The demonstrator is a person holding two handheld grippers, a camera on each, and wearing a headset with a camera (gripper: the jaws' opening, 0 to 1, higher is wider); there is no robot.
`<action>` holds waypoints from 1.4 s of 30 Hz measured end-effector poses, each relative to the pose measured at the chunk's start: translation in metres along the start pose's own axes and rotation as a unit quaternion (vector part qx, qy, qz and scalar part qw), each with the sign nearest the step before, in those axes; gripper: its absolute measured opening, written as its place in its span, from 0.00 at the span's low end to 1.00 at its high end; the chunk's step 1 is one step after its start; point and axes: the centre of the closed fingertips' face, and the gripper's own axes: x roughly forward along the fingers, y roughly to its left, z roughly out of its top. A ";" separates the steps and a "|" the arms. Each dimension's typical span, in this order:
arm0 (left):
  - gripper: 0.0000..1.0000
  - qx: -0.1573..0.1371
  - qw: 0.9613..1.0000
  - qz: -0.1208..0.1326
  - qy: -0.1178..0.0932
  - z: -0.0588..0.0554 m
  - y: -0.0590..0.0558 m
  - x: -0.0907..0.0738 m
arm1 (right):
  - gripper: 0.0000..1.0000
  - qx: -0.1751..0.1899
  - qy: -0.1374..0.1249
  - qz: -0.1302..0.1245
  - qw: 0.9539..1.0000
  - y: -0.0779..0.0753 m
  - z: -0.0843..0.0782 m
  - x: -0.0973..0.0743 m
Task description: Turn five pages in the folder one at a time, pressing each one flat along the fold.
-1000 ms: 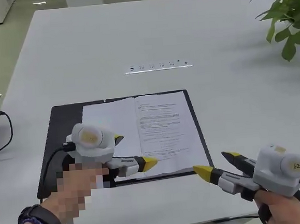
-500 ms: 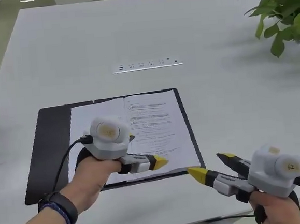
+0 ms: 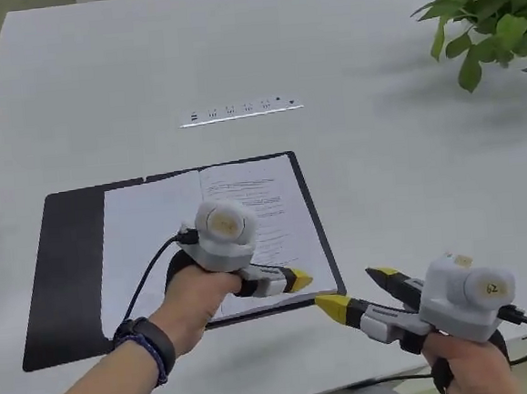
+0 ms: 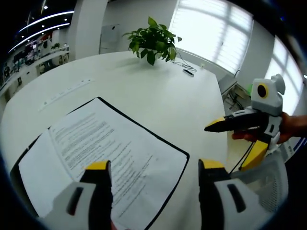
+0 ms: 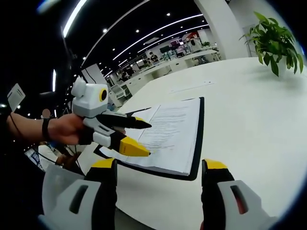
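On the white table [image 3: 379, 151] the folder [image 3: 68, 267] is laid open and flat, its black cover exposed at the left, a blank sheet [image 3: 148, 233] seen beside that, and a printed page [image 3: 264, 206] seen on the right-hand side. Over the near right corner of the folder the left gripper [image 3: 293, 279] is held, its yellow tips pointed towards the folder's right edge; whether the paper is touched cannot be told. In the left gripper view its jaws are spread wide with nothing between them [image 4: 154, 165], one jaw being seen above the printed page of the folder [image 4: 120, 153] and the other beyond the folder's black edge, above bare table. Just off the folder's near right corner, over the table and apart from the cover, the right gripper [image 3: 353, 288] is held, its jaws likewise parted widely and empty [image 5: 158, 164]. From that gripper's view the folder [image 5: 177, 134] is seen ahead with the left gripper [image 5: 145, 139] above its near edge. Beyond the folder's far edge a strip of sockets [image 3: 241, 113] is set into the table, and a potted plant [image 3: 487, 15] is seen well apart from the folder at the far right.
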 end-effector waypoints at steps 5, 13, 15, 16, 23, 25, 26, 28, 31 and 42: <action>0.73 0.005 1.000 0.011 0.003 0.000 0.000 0.020 | 0.71 0.002 0.000 0.000 1.000 -0.002 -0.001 0.001; 0.72 0.015 1.000 0.019 0.007 -0.002 -0.007 0.041 | 0.70 0.004 0.003 0.001 1.000 -0.003 -0.002 -0.001; 0.72 0.023 0.999 0.020 0.016 -0.007 -0.009 0.046 | 0.70 0.003 0.005 0.001 1.000 -0.004 -0.003 0.000; 0.73 0.025 0.999 0.022 0.019 -0.009 -0.009 0.048 | 0.70 0.004 0.008 0.001 1.000 -0.004 -0.005 0.000; 0.71 0.069 0.995 0.052 0.043 -0.025 -0.003 0.057 | 0.70 0.005 0.016 0.004 1.000 -0.004 -0.009 0.001; 0.70 0.072 0.995 0.056 0.043 -0.025 -0.002 0.057 | 0.70 0.003 0.018 0.005 1.000 -0.005 -0.009 0.002; 0.70 0.070 0.995 0.058 0.041 -0.024 -0.001 0.056 | 0.70 0.002 0.019 0.006 1.000 -0.005 -0.009 0.002; 0.68 0.070 0.995 0.061 0.039 -0.024 0.001 0.056 | 0.70 0.002 0.018 0.008 1.000 -0.005 -0.007 0.003; 0.66 0.072 0.995 0.061 0.036 -0.025 0.003 0.056 | 0.70 0.002 0.020 0.009 1.000 -0.007 -0.006 0.006; 0.58 0.074 0.995 0.063 0.025 -0.024 0.010 0.052 | 0.67 0.000 0.037 0.022 0.999 -0.015 -0.010 0.025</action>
